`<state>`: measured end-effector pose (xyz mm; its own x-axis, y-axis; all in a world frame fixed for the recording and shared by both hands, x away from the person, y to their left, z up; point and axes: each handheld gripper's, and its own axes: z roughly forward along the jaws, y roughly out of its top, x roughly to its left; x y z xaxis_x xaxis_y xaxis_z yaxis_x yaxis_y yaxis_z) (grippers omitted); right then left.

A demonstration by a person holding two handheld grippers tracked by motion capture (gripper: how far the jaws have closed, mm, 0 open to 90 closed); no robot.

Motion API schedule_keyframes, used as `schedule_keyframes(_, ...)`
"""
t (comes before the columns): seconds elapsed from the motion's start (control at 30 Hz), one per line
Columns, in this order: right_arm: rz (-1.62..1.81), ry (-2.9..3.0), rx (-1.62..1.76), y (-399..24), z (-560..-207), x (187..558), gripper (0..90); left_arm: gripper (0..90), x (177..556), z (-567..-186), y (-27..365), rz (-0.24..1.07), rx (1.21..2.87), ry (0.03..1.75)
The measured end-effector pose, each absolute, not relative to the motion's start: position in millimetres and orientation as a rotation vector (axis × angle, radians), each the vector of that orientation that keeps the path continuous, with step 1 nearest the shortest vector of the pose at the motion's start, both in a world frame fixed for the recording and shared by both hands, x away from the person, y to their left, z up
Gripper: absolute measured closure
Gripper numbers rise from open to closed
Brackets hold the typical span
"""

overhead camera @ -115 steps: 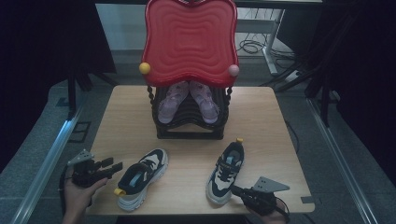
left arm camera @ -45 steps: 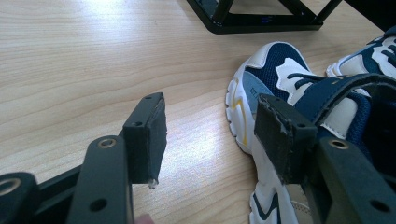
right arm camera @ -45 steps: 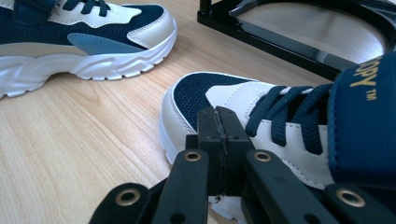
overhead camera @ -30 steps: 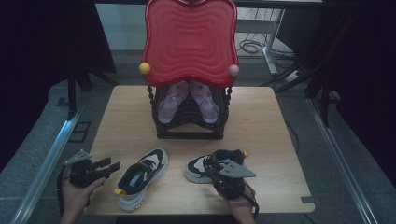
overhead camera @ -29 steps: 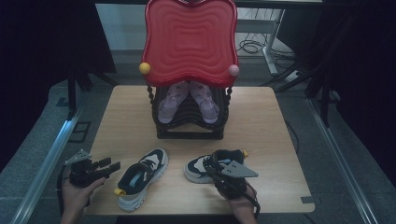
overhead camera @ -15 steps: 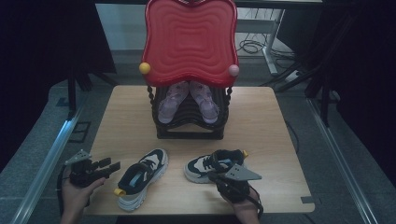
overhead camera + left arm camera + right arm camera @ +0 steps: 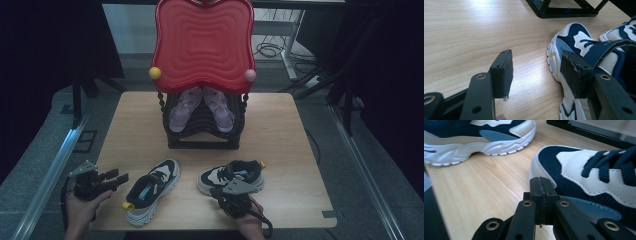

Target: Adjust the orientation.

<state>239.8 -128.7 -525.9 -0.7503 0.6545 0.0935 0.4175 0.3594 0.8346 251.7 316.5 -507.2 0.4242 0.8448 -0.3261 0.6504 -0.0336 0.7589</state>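
Sneakers being straightened on the bench [image 7: 300,150]: right claw [image 7: 541,185], shut and empty, nudges right sneaker [image 7: 231,175]; left claw [image 7: 536,72] waits wide open beside left sneaker [image 7: 150,190].

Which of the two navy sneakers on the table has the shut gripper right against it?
The right-hand sneaker, lying crosswise: the right gripper, jaws shut and empty, sits at its near side. The left sneaker lies angled, beside the open left gripper.

Black tool [image 7: 239,199] with grey three-cornered plate, trailing cable.
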Motion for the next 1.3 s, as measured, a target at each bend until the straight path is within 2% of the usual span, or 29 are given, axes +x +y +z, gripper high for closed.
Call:
schedule_keyframes(0.7,1.208,2.227,1.011,-99.4,-536.7,259.5,90.0,43.8,251.1,-506.4,318.0,0.264,1.746,1.294)
schedule_keyframes(1.3,1.219,2.216,1.02,-96.7,-533.8,266.4,90.0,43.7,251.6,-507.3,316.7,0.262,1.757,1.293)
